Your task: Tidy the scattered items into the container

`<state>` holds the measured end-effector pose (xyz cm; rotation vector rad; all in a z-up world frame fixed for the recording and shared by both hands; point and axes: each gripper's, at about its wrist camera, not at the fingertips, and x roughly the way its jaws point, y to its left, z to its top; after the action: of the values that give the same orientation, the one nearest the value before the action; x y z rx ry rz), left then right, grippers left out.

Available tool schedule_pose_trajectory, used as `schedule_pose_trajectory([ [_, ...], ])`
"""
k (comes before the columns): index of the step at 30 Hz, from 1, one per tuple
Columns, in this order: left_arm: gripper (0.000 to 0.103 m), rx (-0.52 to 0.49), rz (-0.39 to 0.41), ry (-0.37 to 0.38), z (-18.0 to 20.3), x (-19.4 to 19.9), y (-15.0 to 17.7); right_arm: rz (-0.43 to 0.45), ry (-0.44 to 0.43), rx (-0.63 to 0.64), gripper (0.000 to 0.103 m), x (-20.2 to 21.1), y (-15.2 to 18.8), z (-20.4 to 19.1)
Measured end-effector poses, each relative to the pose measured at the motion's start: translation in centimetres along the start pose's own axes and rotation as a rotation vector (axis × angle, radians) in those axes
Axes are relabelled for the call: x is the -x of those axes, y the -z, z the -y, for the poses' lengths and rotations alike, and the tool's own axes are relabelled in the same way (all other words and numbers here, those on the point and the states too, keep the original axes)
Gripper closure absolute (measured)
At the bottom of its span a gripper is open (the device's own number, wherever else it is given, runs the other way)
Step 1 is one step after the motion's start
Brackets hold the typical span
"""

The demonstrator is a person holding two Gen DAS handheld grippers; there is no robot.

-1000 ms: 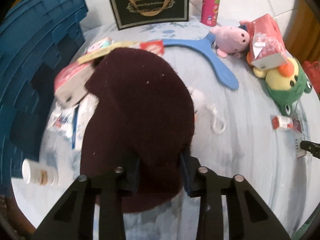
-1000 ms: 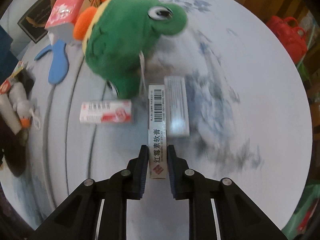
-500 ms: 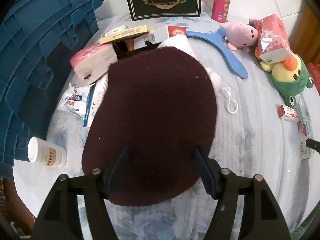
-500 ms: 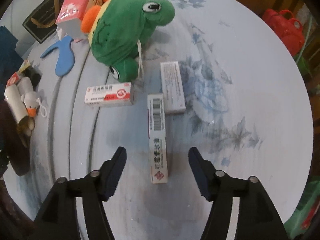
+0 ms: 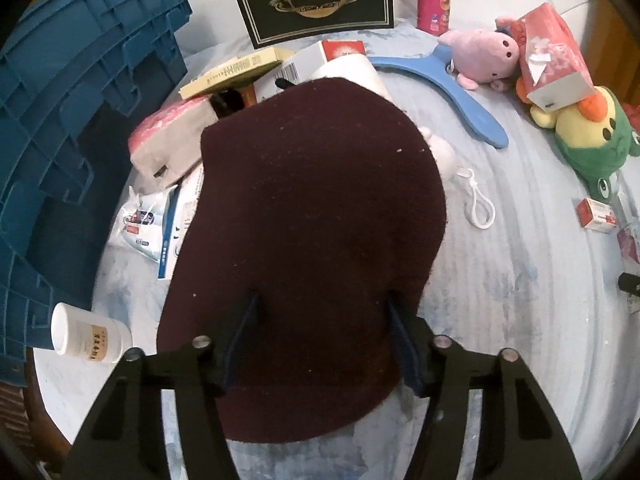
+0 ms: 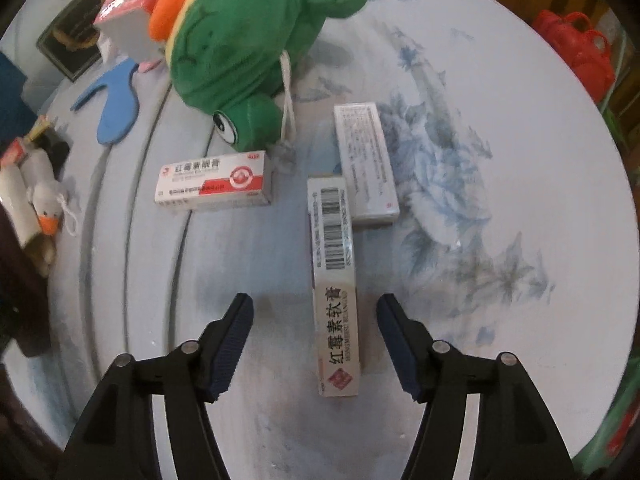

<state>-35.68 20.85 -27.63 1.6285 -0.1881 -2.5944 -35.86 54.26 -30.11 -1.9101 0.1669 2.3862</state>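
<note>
A maroon felt hat (image 5: 312, 208) lies flat on the pale blue tablecloth in the left wrist view. My left gripper (image 5: 320, 320) points down over its near part. The jaws are closing, their tips sunk into the fabric, with no fold pinched between them. The blue crate (image 5: 72, 100) stands at the far left. In the right wrist view a long white ointment box (image 6: 336, 300) lies on the cloth between the jaws of my right gripper (image 6: 314, 308). Those jaws are closing too, and neither pad touches the box.
A red-and-white box (image 6: 214, 180), a grey box (image 6: 366, 164) and a green frog plush (image 6: 248, 48) lie beyond the right gripper. Near the hat are a white bottle (image 5: 88, 338), pink tissue packs, a blue hanger (image 5: 452, 80), a pink pig (image 5: 480, 56) and a black gift bag (image 5: 316, 0).
Both grippers let go. The left released a pinch of the hat, which now lies spread flat. The right released the ointment box. Both opened wide, then narrowed a little.
</note>
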Motion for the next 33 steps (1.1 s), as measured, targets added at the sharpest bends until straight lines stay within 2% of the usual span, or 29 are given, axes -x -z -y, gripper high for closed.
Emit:
schedule_pose_trajectory([
  [1, 0.056, -0.001, 0.005, 0.002, -0.1, 0.3, 0.0, 0.002, 0.017, 0.01, 0.063, 0.1, 0.1, -0.3],
  [2, 0.061, -0.004, 0.013, 0.004, -0.3, 0.7, 0.1, 0.002, 0.019, 0.008, 0.069, 0.2, 0.2, -0.3],
  [4, 0.081, -0.009, 0.029, 0.017, -0.6, 1.6, 0.1, 0.003, 0.025, -0.001, 0.073, 0.5, 0.4, -0.4],
  [9, 0.084, -0.001, 0.037, 0.041, -2.0, 3.2, 0.6, 0.018, 0.034, -0.012, 0.073, 1.8, 1.3, -0.7],
  [15, 0.084, 0.036, 0.055, 0.028, -3.1, 4.7, 2.2, 0.054, 0.017, -0.024, 0.071, 2.2, 1.6, -0.3],
  [17, 0.084, 0.045, 0.053, 0.021, -3.1, 4.9, 2.6, 0.077, 0.023, -0.031, 0.055, 2.5, 1.1, 0.0],
  [19, 0.084, 0.047, 0.055, 0.011, -3.0, 5.1, 2.9, 0.093, 0.029, -0.035, 0.016, 2.7, 0.7, 0.4],
  [20, 0.084, 0.053, 0.054, 0.01, -2.9, 5.1, 3.0, 0.095, 0.029, -0.031, 0.014, 2.8, 0.7, 0.5],
  [23, 0.084, 0.055, 0.043, 0.01, -2.7, 4.9, 3.2, 0.096, 0.014, -0.027, 0.014, 2.6, 0.4, 0.7],
  [24, 0.084, 0.052, 0.04, 0.011, -2.6, 4.9, 3.2, 0.096, 0.003, -0.025, 0.015, 2.3, 0.5, 0.8],
  [27, 0.084, 0.061, 0.034, 0.022, -2.7, 4.5, 3.1, 0.089, 0.0, -0.019, 0.033, 1.7, 0.8, 0.6],
  [29, 0.084, 0.065, 0.025, 0.028, -2.7, 4.1, 3.0, 0.077, 0.0, -0.016, 0.035, 1.2, 1.1, 0.3],
  [30, 0.084, 0.066, 0.017, 0.03, -2.8, 3.8, 2.9, 0.07, 0.001, -0.013, 0.04, 1.0, 1.3, 0.1],
  [31, 0.084, 0.072, 0.006, 0.033, -2.8, 3.5, 2.9, 0.063, 0.001, -0.01, 0.05, 0.6, 1.3, -0.1],
  [32, 0.084, 0.077, -0.005, 0.034, -2.8, 3.2, 2.9, 0.061, 0.007, -0.001, 0.052, 0.3, 1.3, -0.3],
  [33, 0.083, 0.079, -0.016, 0.035, -2.8, 2.9, 2.9, 0.065, 0.019, 0.011, 0.062, 0.3, 1.2, -0.7],
])
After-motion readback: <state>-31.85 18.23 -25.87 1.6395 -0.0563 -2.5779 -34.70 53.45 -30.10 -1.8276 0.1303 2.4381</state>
